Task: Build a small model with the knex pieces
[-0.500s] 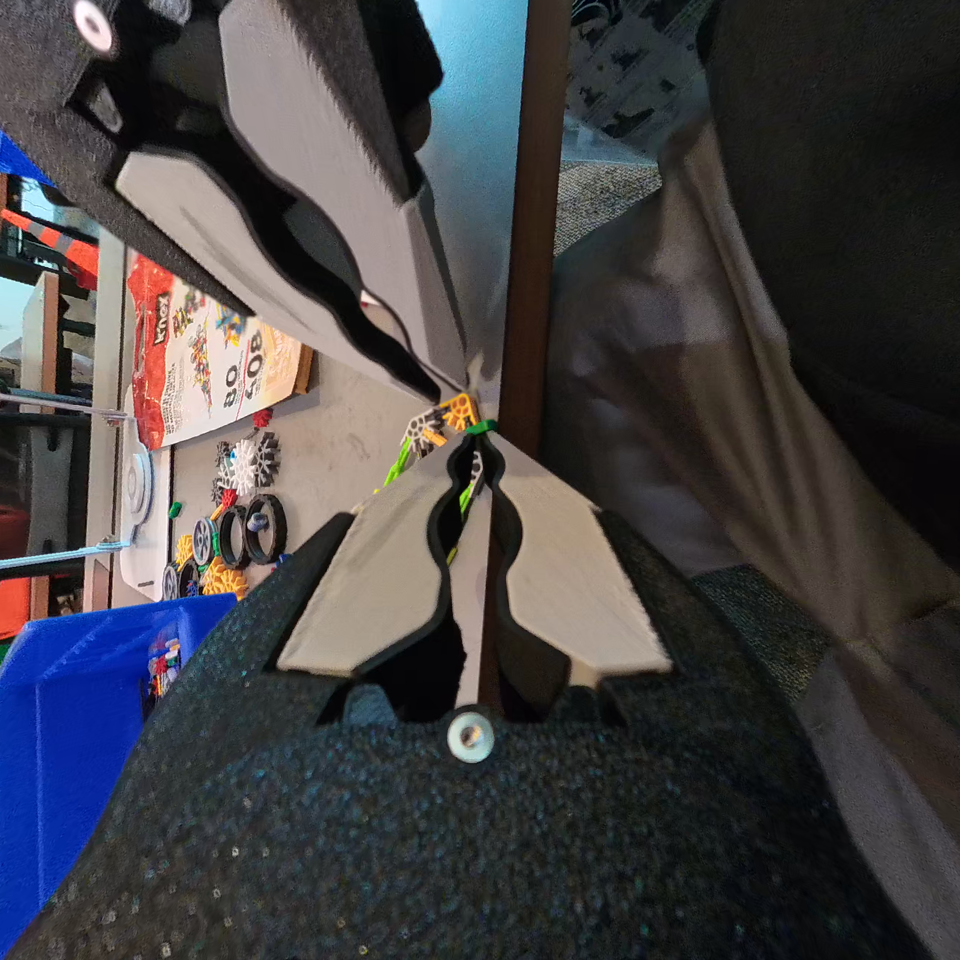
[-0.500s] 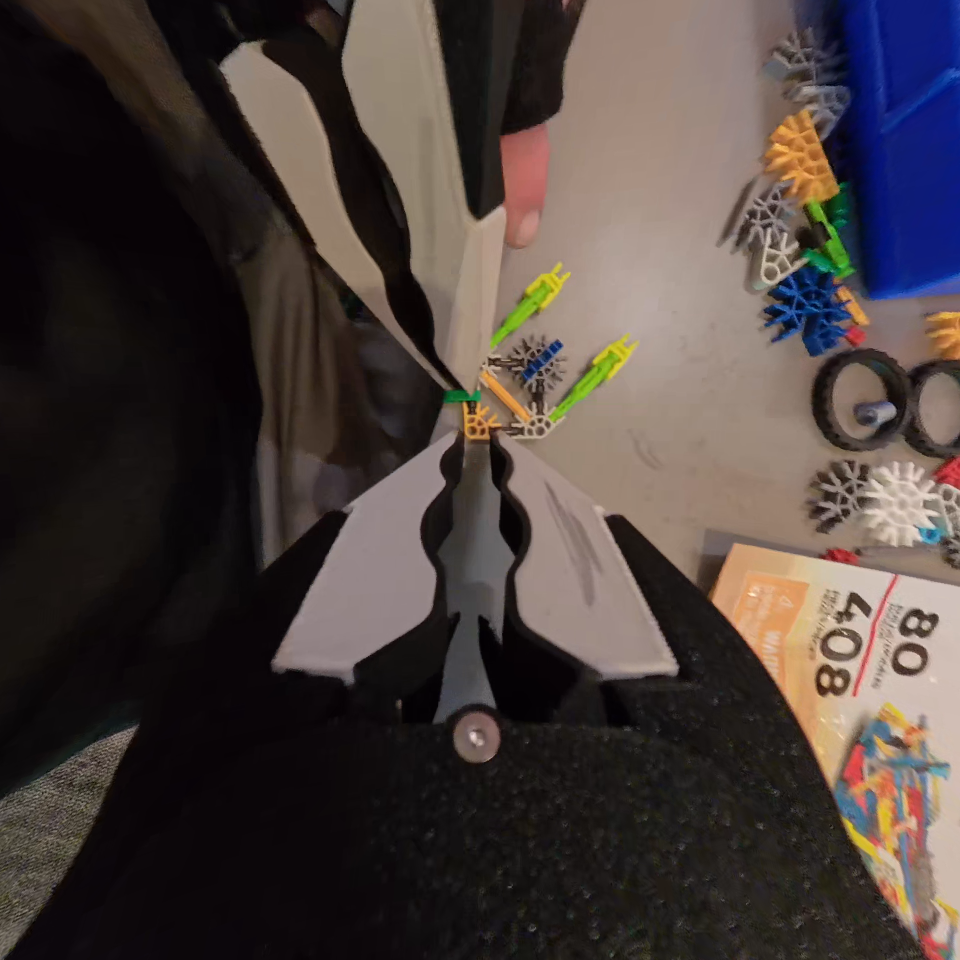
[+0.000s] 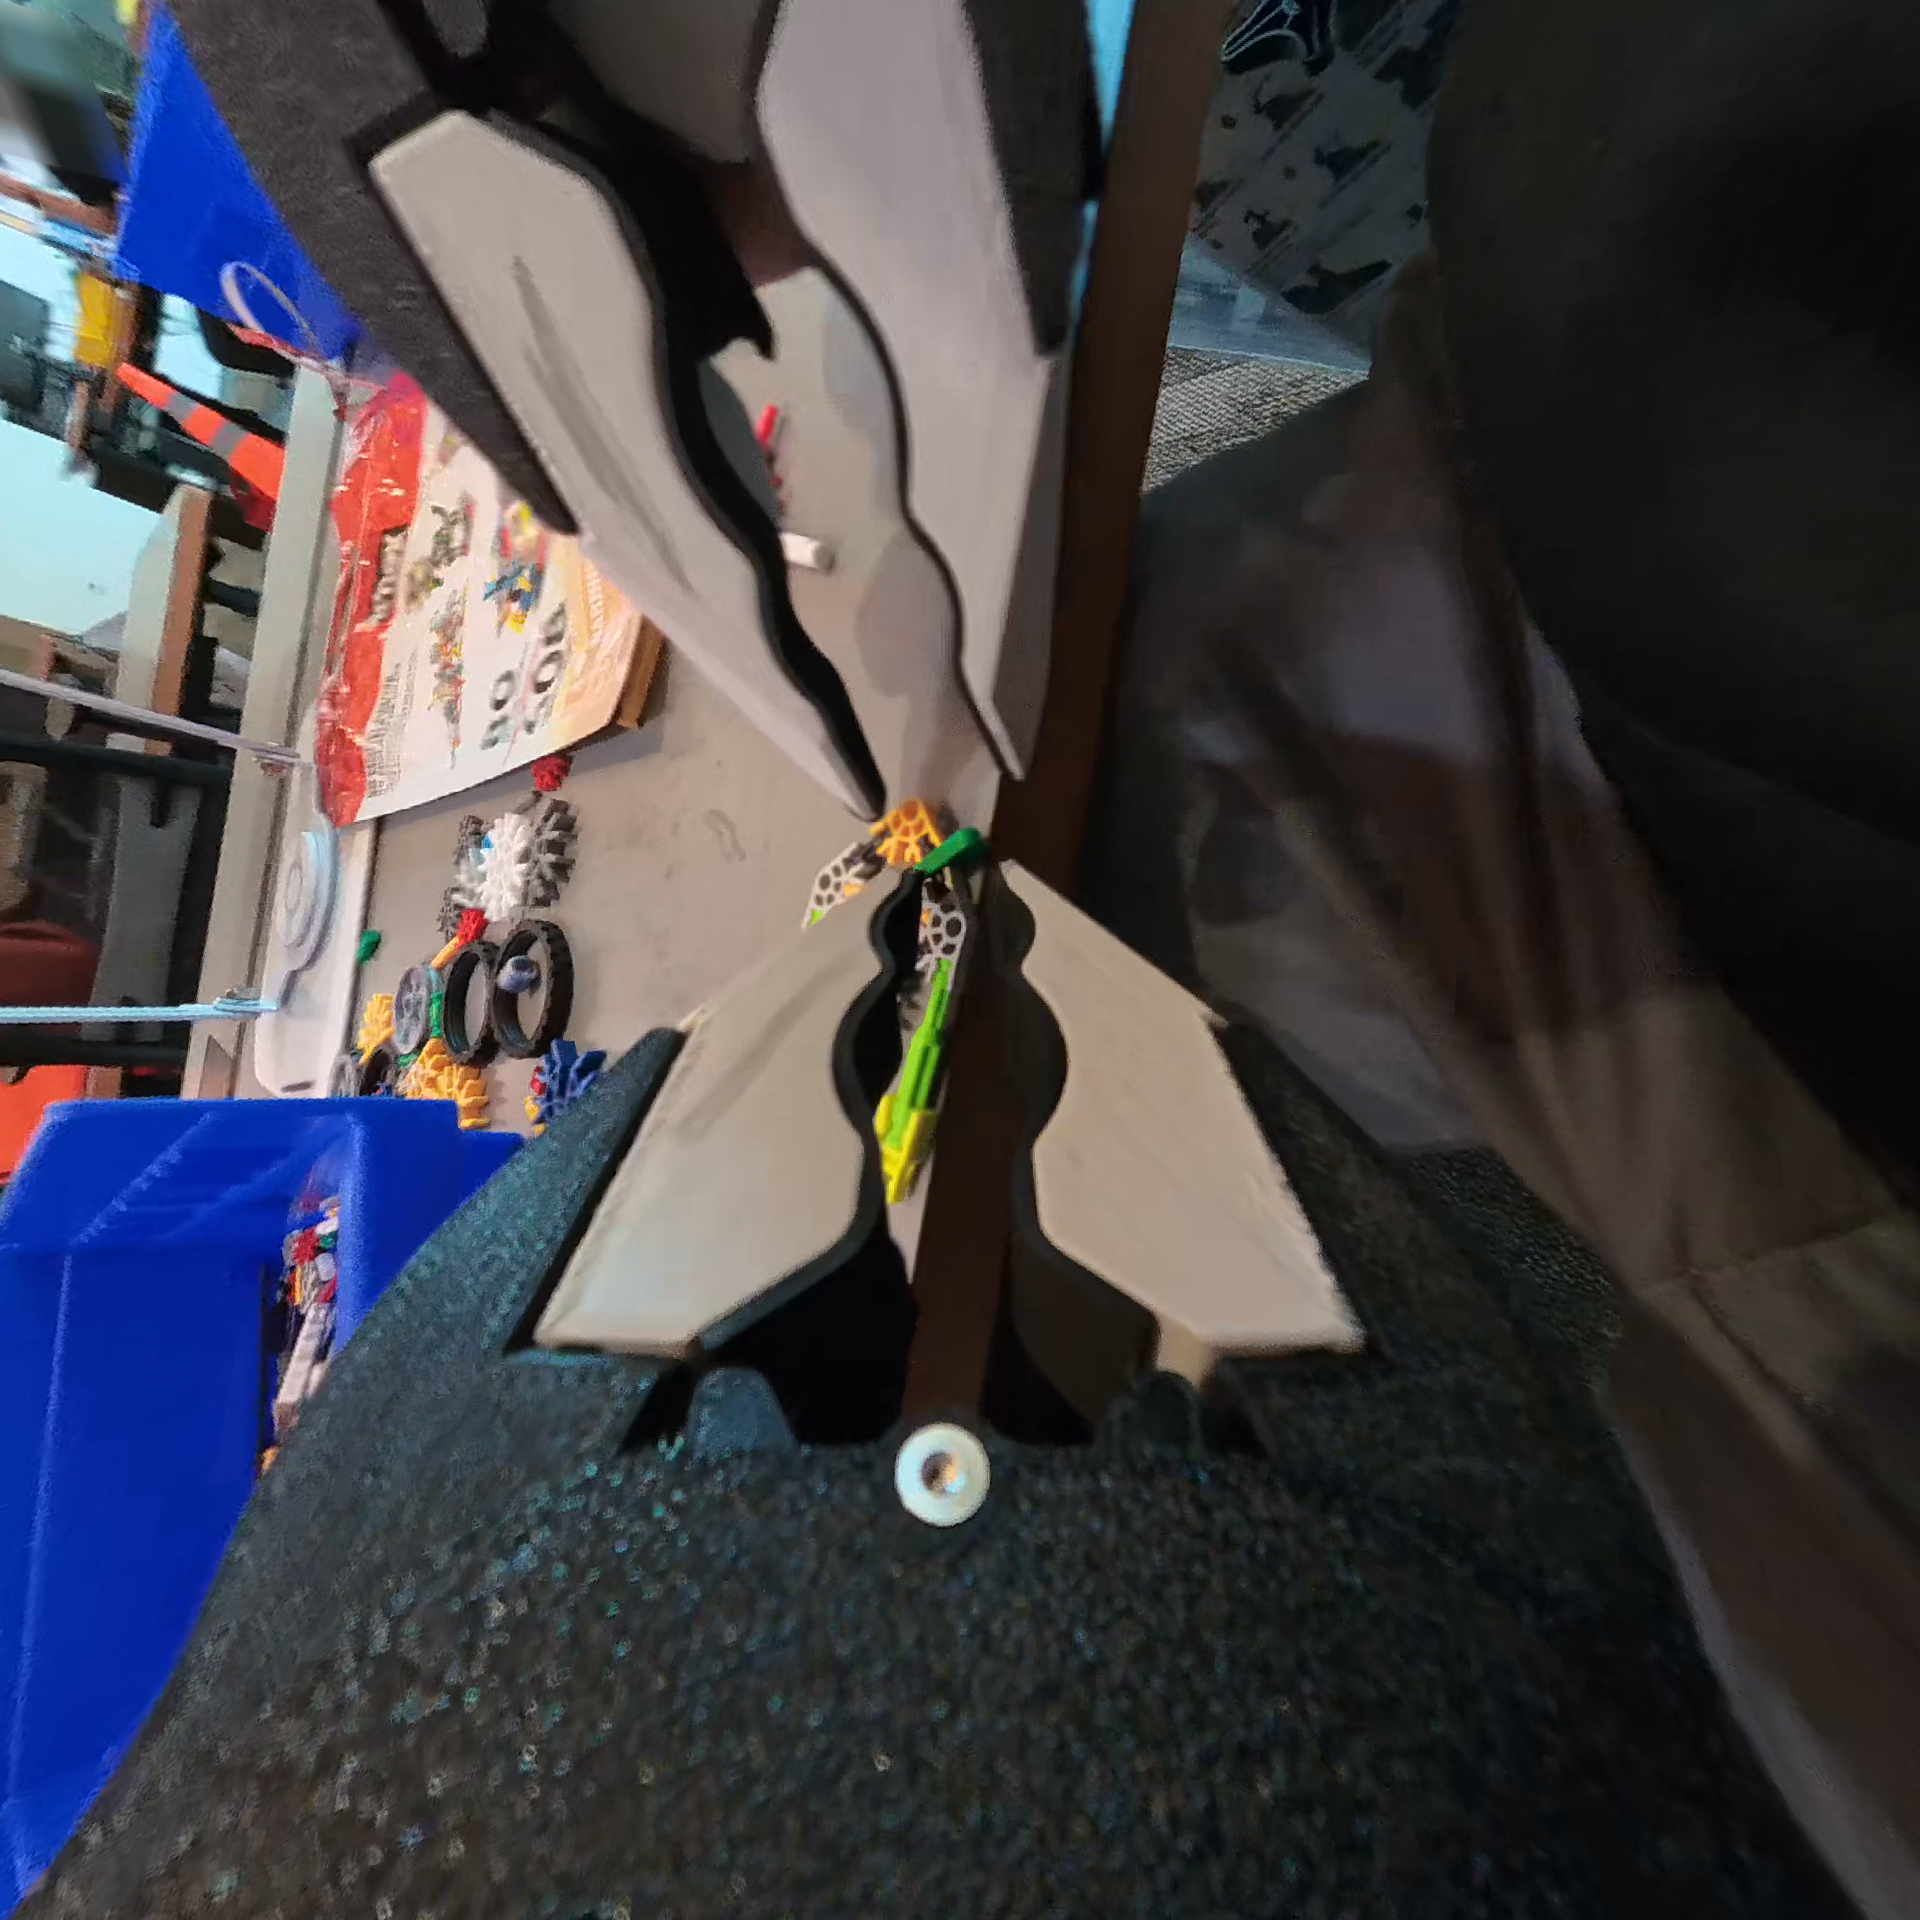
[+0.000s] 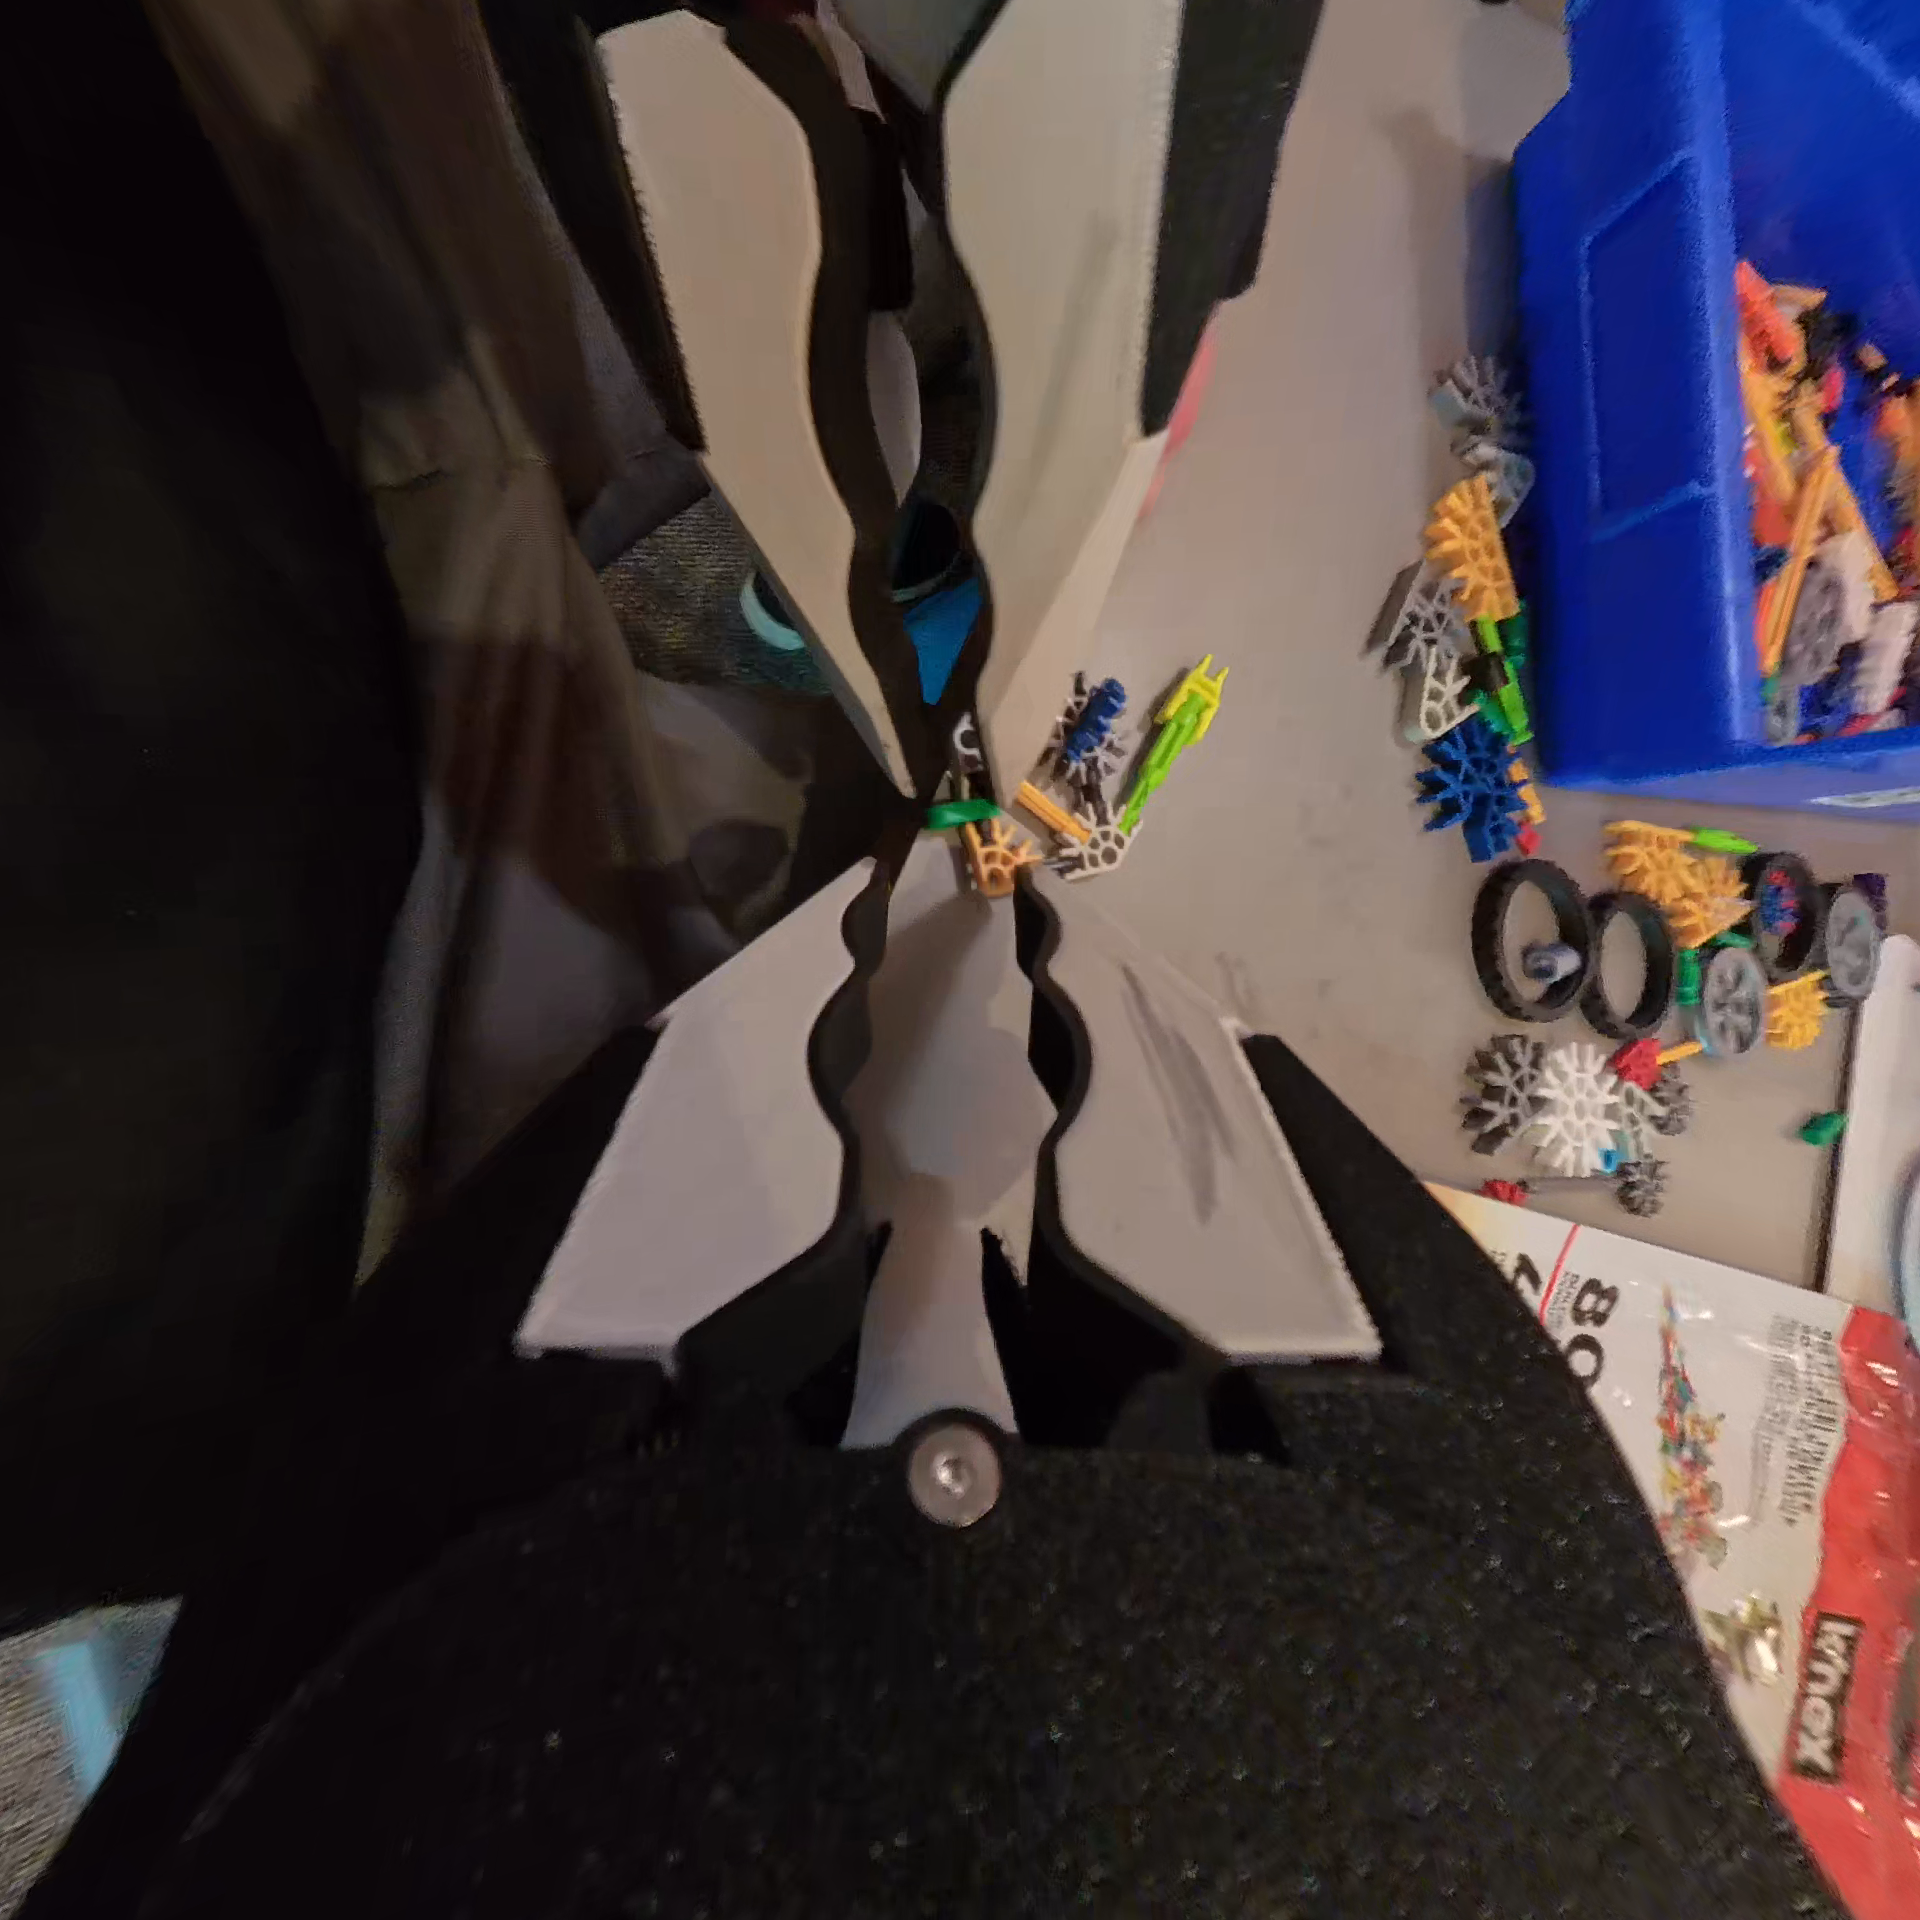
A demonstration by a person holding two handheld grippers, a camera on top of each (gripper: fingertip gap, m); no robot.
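Model [image 3: 920, 1049] was pinched in the left claw [image 3: 956, 875]. The right claw [image 4: 951, 875] was parted, model at 12 o'clock. So held, it might be levered loose.

place: hobby or lab worktable | signs: grey table [image 4: 1299, 520], blue parts bin [image 4: 1662, 364], loose toy pieces [image 4: 1558, 1101]

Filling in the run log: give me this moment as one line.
left gripper: shut on small rod-and-connector assembly | right gripper: open at its orange connector | blue bin beside loose pieces
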